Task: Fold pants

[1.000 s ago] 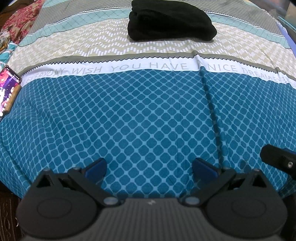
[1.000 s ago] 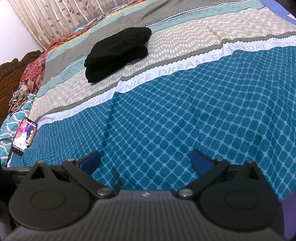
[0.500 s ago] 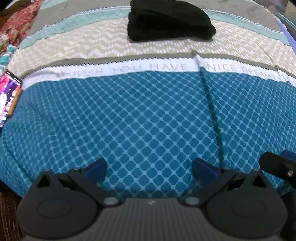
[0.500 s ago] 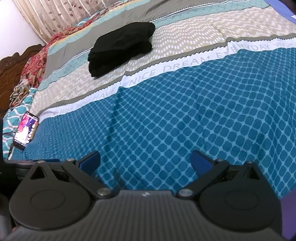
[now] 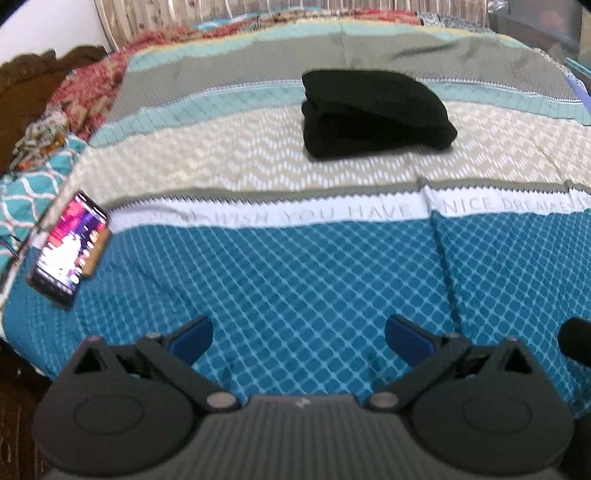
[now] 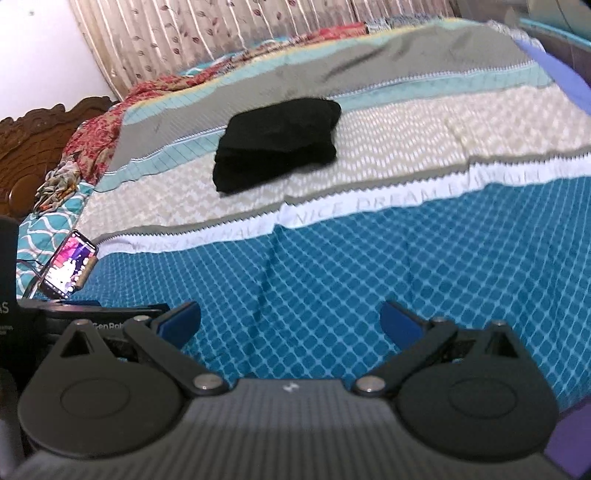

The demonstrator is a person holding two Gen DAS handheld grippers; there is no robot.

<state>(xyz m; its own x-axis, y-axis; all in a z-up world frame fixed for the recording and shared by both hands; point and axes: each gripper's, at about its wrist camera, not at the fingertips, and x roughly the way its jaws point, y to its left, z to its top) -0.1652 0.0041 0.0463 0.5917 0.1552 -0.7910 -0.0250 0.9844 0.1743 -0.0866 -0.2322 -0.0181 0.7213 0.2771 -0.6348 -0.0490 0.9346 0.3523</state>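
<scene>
Black pants [image 5: 376, 114], folded in a stack, lay on the bedspread's [image 5: 295, 280] beige band, well beyond both grippers. Left gripper [image 5: 297, 334] and right gripper [image 6: 290, 319]: released, empty. Lit phone [image 5: 70, 251] at left edge.

Home bedroom, bed [image 5: 295, 280], curtains [image 6: 207, 33]

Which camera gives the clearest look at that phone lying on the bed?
The left wrist view: the phone appears larger there, its lit screen facing up near the bed's left edge. The right wrist view shows it smaller, farther toward the frame's edge, beside the left gripper.
</scene>
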